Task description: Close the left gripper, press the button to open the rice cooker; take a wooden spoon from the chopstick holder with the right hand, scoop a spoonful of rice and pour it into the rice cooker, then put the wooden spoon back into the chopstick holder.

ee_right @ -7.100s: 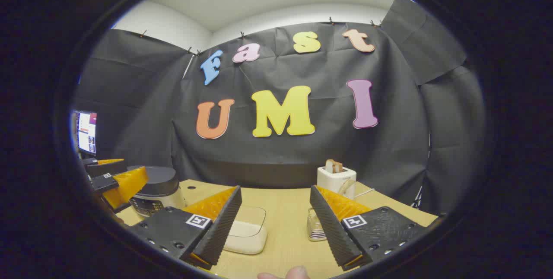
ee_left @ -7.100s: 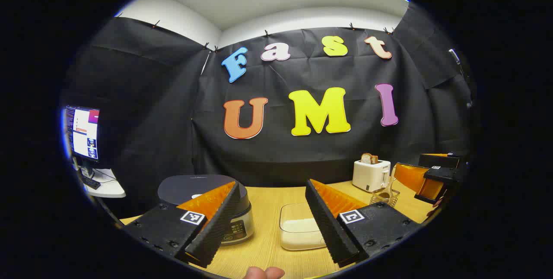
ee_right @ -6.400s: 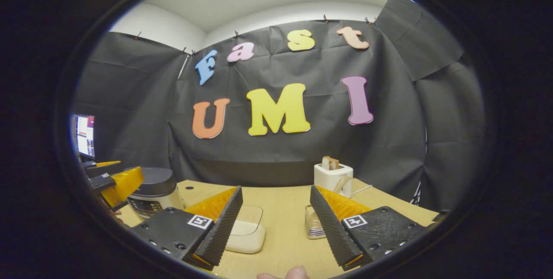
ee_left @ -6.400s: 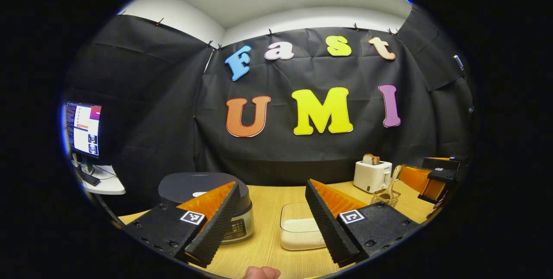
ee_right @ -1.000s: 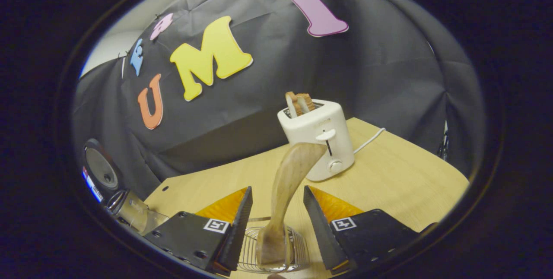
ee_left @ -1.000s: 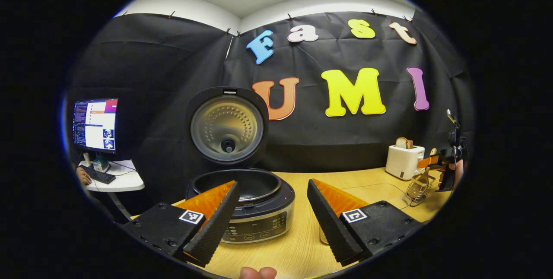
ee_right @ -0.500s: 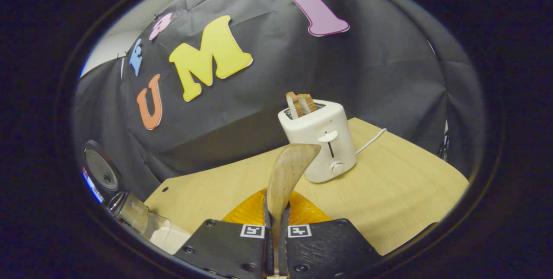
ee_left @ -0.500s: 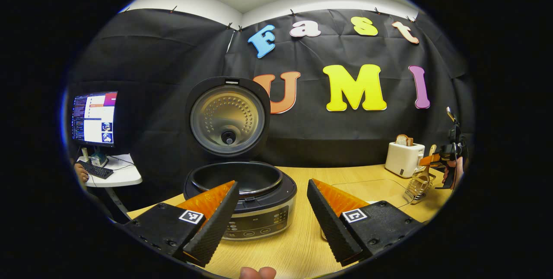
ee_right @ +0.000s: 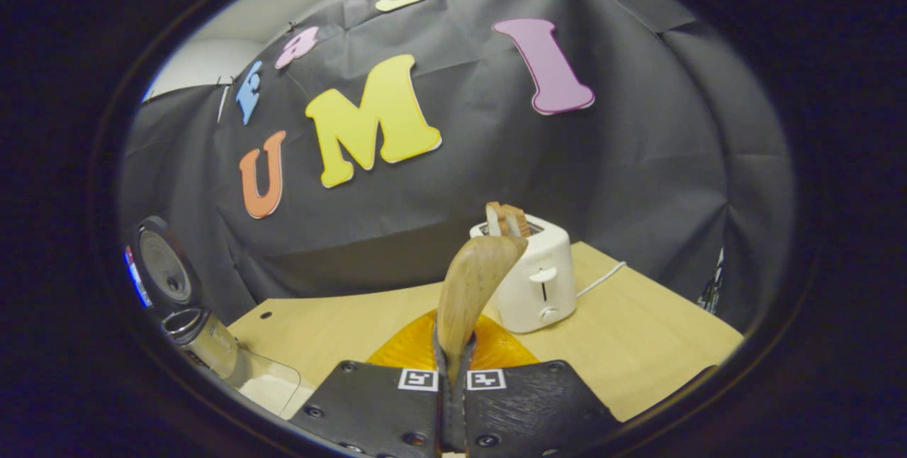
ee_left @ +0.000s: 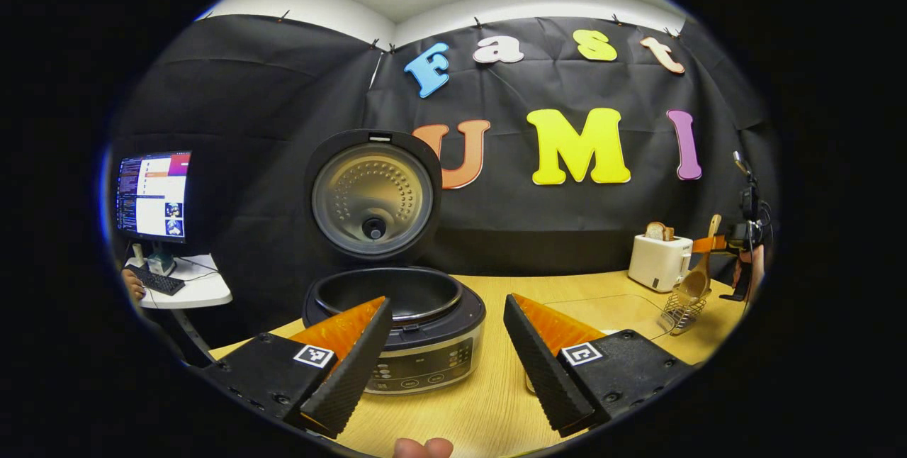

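The rice cooker (ee_left: 418, 344) stands on the table with its lid (ee_left: 372, 192) raised upright and its dark pot empty. My left gripper (ee_left: 446, 380) hovers open in front of it, holding nothing. My right gripper (ee_right: 453, 380) is shut on the handle of the wooden spoon (ee_right: 471, 288), which points up past the fingers. In the left gripper view that right gripper (ee_left: 717, 243) holds the wooden spoon (ee_left: 698, 277) with its bowl just above the wire chopstick holder (ee_left: 673, 316). The clear rice container (ee_right: 273, 383) lies at the lower left, next to the rice cooker (ee_right: 191, 334).
A white toaster (ee_right: 535, 288) with bread in it stands at the back of the wooden table (ee_right: 652, 330), its cord trailing right. A monitor (ee_left: 152, 196) and keyboard sit on a small side table at the far left. A hand (ee_left: 744, 274) grips the right gripper.
The cooker lid, shut seven seconds ago, now stands open. Within the last second my right gripper shut on the spoon handle and lifted the spoon up from the holder. My left gripper has barely moved.
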### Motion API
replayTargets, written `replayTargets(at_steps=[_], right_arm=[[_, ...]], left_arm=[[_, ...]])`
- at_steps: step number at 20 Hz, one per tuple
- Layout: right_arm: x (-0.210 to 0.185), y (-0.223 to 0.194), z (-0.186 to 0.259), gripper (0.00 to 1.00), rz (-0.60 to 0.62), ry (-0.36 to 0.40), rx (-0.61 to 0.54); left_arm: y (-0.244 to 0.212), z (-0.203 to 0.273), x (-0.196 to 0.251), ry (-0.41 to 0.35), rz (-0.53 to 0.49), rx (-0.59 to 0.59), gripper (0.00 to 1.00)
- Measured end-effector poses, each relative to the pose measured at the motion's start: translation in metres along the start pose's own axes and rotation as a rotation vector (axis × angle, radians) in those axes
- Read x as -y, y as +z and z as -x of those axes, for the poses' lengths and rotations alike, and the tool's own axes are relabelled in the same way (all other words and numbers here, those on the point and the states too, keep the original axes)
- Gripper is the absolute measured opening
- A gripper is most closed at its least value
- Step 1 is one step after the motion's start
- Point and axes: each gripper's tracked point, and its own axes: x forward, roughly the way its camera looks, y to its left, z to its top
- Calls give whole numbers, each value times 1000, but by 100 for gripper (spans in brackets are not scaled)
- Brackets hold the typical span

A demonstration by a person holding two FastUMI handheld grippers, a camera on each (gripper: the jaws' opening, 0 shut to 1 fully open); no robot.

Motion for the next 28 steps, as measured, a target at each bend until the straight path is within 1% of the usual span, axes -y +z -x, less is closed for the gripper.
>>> replayTargets(at_steps=[1,3,5,6,7,9,12,14,16,17,19,20,22,26,28], right_arm=[[-2,8,6,0,18,-10,22],[-10,26,17,0,47,-21,67],[-30,45,27,0,72,-8,108],[-46,53,34,2,79,10,126],[-65,61,40,0,85,37,140],[-105,67,50,0,98,102,146],[-170,48,52,0,124,200,103],[-205,19,48,0,164,239,48],[-227,-16,44,0,208,257,-18],[-233,-31,42,0,235,254,-47],[-239,-54,36,0,288,229,-87],[-238,-62,33,0,316,204,-104],[-235,-78,27,0,369,156,-138],[-233,-106,22,0,467,102,-212],[-229,-115,22,0,485,72,-229]], left_arm=[[2,1,1,-5,-2,5,100],[8,4,1,-10,-6,18,100],[11,6,0,-14,-4,28,100],[13,7,-1,-17,-3,31,100],[15,9,-1,-20,-3,33,100],[18,9,-5,-20,-7,39,100],[21,12,-10,-22,-10,41,100],[22,14,-17,-15,-15,42,100],[22,14,-26,5,-24,49,100],[21,13,-31,21,-21,44,100],[20,13,-31,7,2,38,100],[21,14,-32,0,13,37,100],[23,15,-36,-7,26,40,100],[28,18,-42,-11,32,49,100],[33,21,-44,-10,37,63,100]])
